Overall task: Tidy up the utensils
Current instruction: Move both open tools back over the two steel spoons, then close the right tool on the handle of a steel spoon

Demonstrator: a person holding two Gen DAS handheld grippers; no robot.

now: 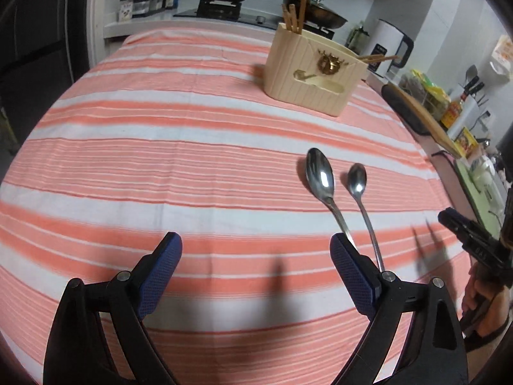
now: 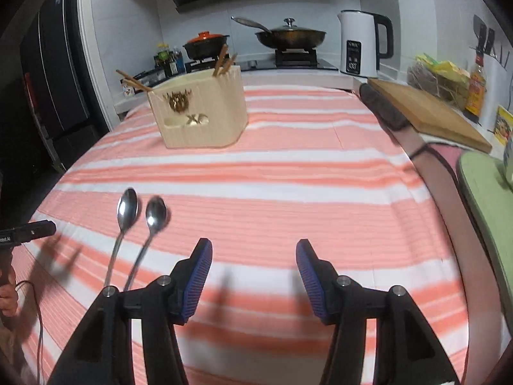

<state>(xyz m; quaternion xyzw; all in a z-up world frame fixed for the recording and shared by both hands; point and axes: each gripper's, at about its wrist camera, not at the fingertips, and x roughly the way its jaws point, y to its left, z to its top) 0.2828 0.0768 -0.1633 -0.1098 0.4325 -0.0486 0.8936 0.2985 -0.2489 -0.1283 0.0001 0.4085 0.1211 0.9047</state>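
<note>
Two shiny steel spoons (image 1: 336, 186) — side by side

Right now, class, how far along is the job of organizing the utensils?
Done: chopsticks already stand in the cream utensil holder. In hand: nothing; the left claw and right claw are both open and empty. Left: the larger spoon and smaller spoon lie side by side on the striped tablecloth.

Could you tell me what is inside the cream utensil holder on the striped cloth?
Brown chopsticks stand in the utensil holder's tall compartment, and more chopsticks lean out of the lower end. The walls hide whatever lies deeper inside.
</note>
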